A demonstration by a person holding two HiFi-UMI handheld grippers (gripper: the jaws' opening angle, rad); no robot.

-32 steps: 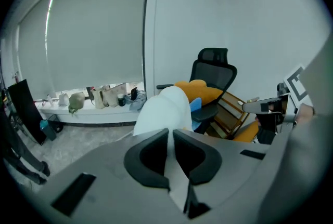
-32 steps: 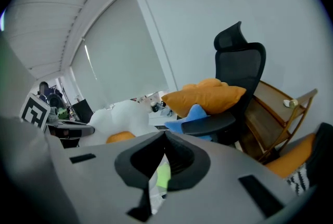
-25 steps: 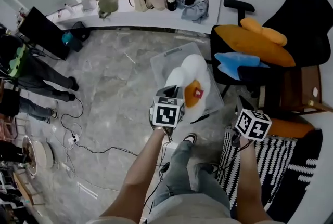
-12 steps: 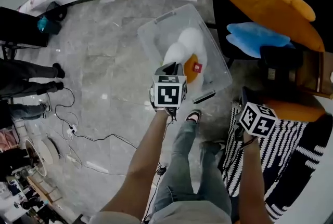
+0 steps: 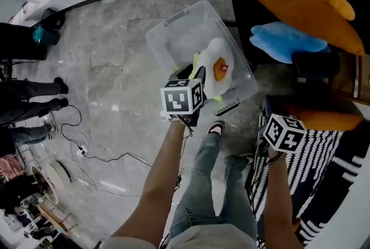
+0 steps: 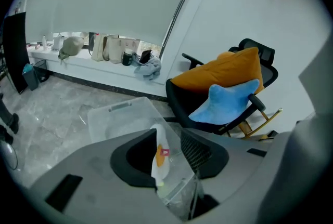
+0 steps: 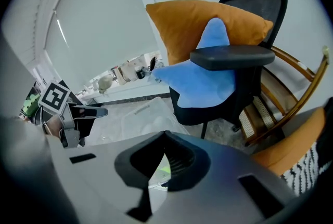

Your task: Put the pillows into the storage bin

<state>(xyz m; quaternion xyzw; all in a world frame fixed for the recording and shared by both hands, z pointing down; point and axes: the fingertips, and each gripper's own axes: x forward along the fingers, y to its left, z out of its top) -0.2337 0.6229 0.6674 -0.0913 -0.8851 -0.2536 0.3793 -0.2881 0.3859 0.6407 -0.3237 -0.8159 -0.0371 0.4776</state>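
Floor: grey marble floor [image 5: 115, 69] under both of my claws, with a cable [image 5: 110, 158] trailing off to the left of them.
Room: a black chair [image 7: 231, 55] ahead of my right claw [image 7: 165, 140] carries an orange pillow [image 5: 295, 2] and a blue star pillow [image 5: 286, 41]. A striped rug [image 5: 324, 184] lies beneath that claw.
Storage bin: the clear storage bin [image 5: 173, 34] sits on the floor, just ahead of my left claw [image 5: 195, 71].
Egg pillow: the egg pillow [image 5: 218, 71] is in the bin, just past the left claw's tips, and shows between its jaws.
Left claw: jaws have just been opening, roughly half apart, pads off the pillow.
Right claw: the tips meet with nothing between them.
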